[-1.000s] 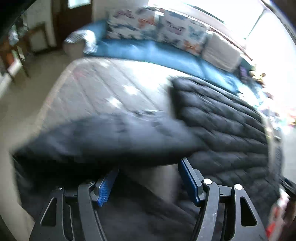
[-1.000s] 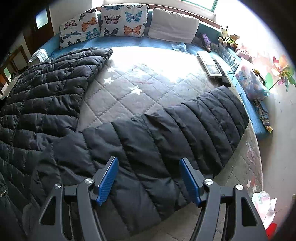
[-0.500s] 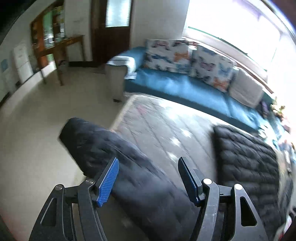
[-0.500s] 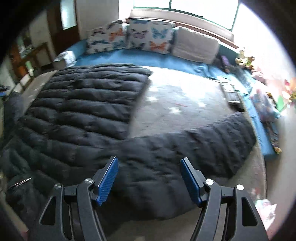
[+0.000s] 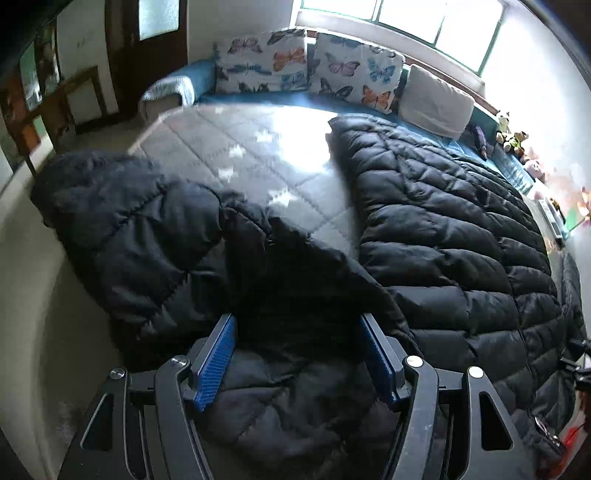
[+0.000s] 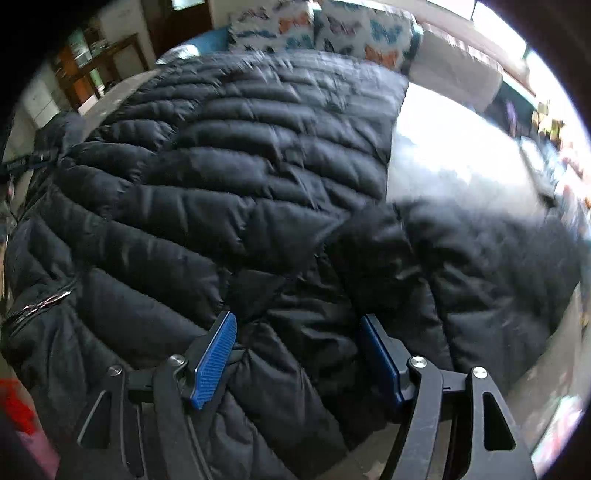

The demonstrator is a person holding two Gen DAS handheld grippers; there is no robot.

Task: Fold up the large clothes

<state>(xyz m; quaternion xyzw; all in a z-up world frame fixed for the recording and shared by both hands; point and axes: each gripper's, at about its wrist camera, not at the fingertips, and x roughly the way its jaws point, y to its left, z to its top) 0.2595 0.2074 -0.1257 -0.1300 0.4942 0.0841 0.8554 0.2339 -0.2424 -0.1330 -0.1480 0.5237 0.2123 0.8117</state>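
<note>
Across the grey quilted mattress cover with white stars lay the large black quilted puffer jacket, its body spread toward the far side by the blue sofa, where two butterfly-print cushions and a plain grey cushion leaned under the bright window. Low over the near edge of the bedding, the left gripper pointed forward and slightly downward, its blue-padded fingers spread wide apart with nothing clamped between them; dark jacket fabric sat beneath and between the pads, though whether the pads touched it could not be told. A loose part of the jacket, possibly a sleeve or hood, bulged to the left and hung over the mattress edge toward the pale floor. From the other side, the right gripper was likewise held low and angled down over the garment, its blue pads released and well apart, straddling crumpled black fabric near the jacket's lower body. To its right a long padded section of the jacket stretched across the cover toward the mattress edge. A metal zipper showed at the left of the right wrist view, which was blurred, and a wooden table stood near the dark door beyond the bed
</note>
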